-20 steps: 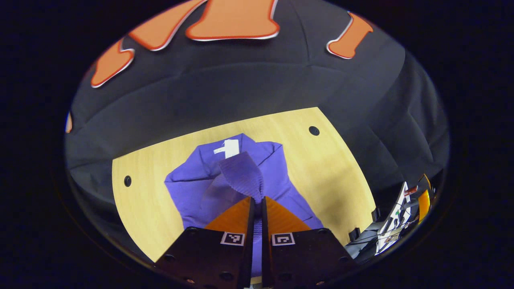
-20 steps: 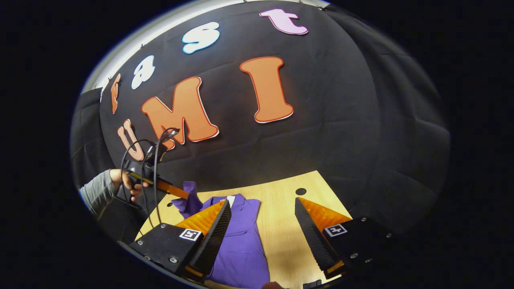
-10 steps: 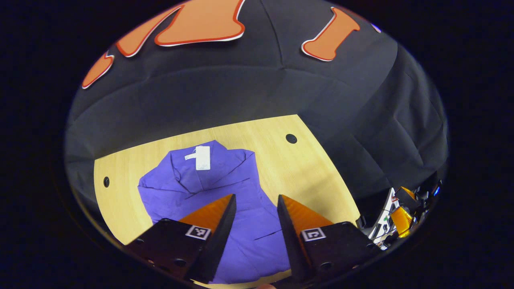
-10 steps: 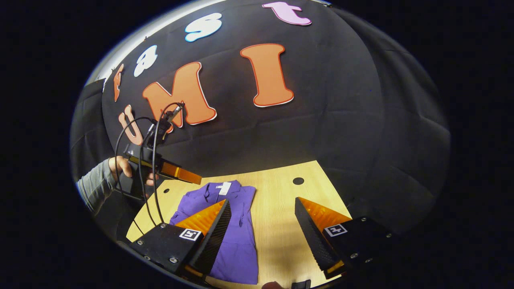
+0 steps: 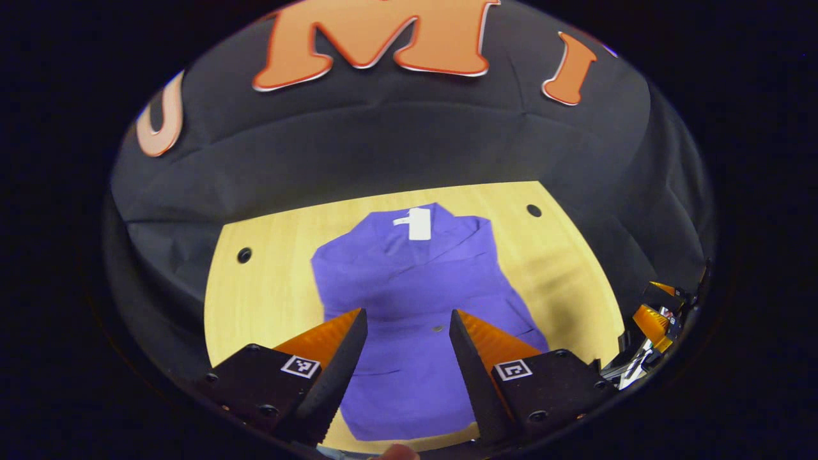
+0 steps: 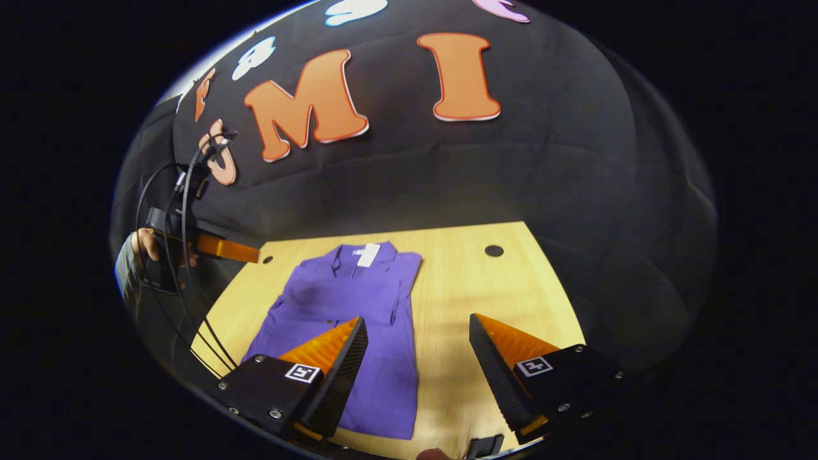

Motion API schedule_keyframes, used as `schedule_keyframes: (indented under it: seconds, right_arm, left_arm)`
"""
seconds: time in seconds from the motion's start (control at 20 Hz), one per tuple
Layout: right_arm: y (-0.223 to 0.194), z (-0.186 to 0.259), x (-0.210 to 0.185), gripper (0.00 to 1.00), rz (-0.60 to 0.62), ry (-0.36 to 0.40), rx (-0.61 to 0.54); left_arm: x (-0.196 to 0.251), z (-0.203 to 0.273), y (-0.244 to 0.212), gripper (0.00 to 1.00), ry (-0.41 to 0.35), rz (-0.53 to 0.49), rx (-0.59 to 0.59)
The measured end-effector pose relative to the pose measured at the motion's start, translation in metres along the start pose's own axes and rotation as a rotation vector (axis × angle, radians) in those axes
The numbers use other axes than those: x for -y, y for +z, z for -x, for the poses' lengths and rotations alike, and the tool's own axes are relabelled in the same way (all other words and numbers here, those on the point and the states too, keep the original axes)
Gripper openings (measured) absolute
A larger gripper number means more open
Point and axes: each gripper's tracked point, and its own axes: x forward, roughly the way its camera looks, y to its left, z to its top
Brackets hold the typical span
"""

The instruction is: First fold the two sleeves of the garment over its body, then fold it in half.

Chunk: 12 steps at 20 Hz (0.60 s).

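In the left gripper view, the left gripper [image 5: 404, 358] sits at the bottom centre, its fingers spread apart and empty. The purple garment [image 5: 418, 300] lies flat mid-frame on the wooden table [image 5: 268, 300], white tag [image 5: 418, 223] at its upper end.

In the right gripper view, the right gripper [image 6: 416, 367] at the bottom is likewise spread and empty. The garment [image 6: 348, 319] lies left of centre on the table [image 6: 486, 287]. A hand [image 6: 146, 244] holds the left gripper [image 6: 233, 250] at the left edge; whether that one is spread I cannot tell here.
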Motion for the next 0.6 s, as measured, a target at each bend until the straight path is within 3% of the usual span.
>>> schedule_keyframes:
  seconds: [0.1,0.25,0.6]
  right_arm:
    - [-0.018,-0.003,-0.007,0.96,0.003,0.000,-0.045]
    - [-0.051,-0.009,-0.012,0.96,0.022,-0.010,-0.125]
    - [-0.126,-0.020,-0.015,0.96,0.053,-0.035,-0.305]
  left_arm:
    - [-0.026,0.007,-0.027,0.84,0.048,0.022,-0.009]
    - [-0.049,0.015,-0.071,0.87,0.062,0.065,-0.050]
    - [-0.074,0.000,-0.190,0.87,0.112,0.095,-0.168]
